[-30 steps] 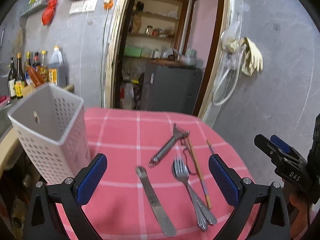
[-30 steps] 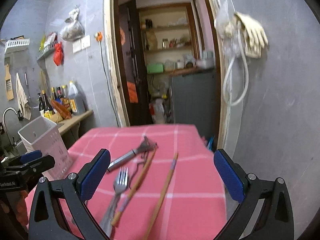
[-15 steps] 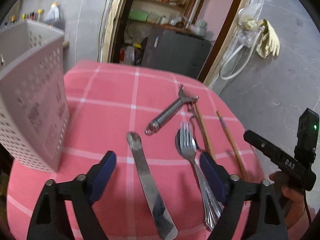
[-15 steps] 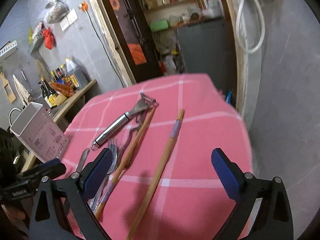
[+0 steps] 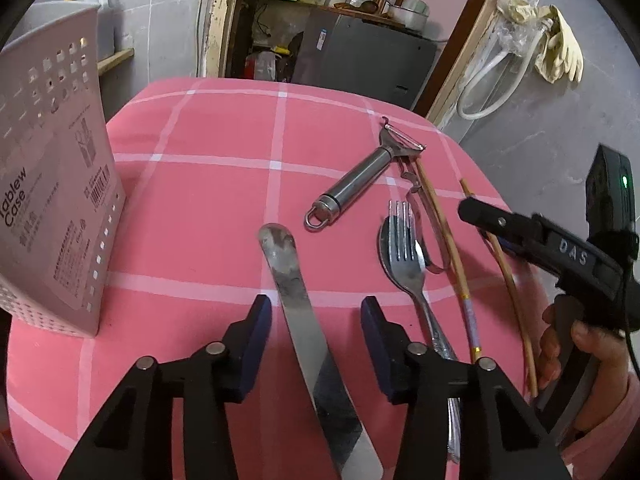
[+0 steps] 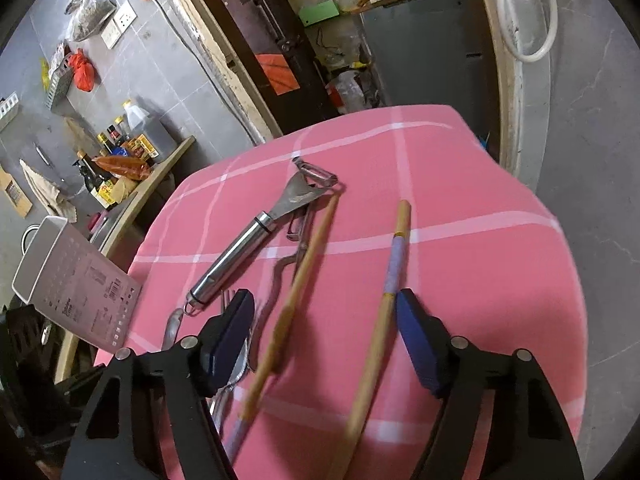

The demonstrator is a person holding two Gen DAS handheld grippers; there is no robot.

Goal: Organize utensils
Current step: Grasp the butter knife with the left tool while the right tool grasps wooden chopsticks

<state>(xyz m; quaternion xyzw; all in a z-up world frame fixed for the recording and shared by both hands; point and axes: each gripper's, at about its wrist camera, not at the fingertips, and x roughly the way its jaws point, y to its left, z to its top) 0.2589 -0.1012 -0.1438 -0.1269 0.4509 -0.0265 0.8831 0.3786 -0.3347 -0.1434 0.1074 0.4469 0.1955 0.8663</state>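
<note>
On the pink checked tablecloth [image 5: 200,200] lies a flat steel knife [image 5: 296,292]. My left gripper [image 5: 316,320] straddles its blade with its jaws closing, and a gap shows on each side of the blade. A fork [image 5: 408,256] lies on a spoon beside a steel peeler [image 5: 360,184]. Two wooden chopsticks [image 6: 304,264] [image 6: 392,264] lie between the fingers of my right gripper [image 6: 326,324]. Its jaws are closing too, with the pads still apart from the sticks. A white perforated utensil holder [image 5: 52,200] stands upright at the left.
A grey wall runs close along the table's right edge [image 6: 568,240]. A doorway opens behind the table onto shelves and a grey cabinet [image 5: 360,60]. Bottles stand on a ledge [image 6: 120,148] at the far left. A person's hand [image 5: 580,344] holds the right gripper.
Both grippers have sunk toward the table and tipped downward, and their jaws have narrowed. The left now straddles the knife, the right the chopsticks.
</note>
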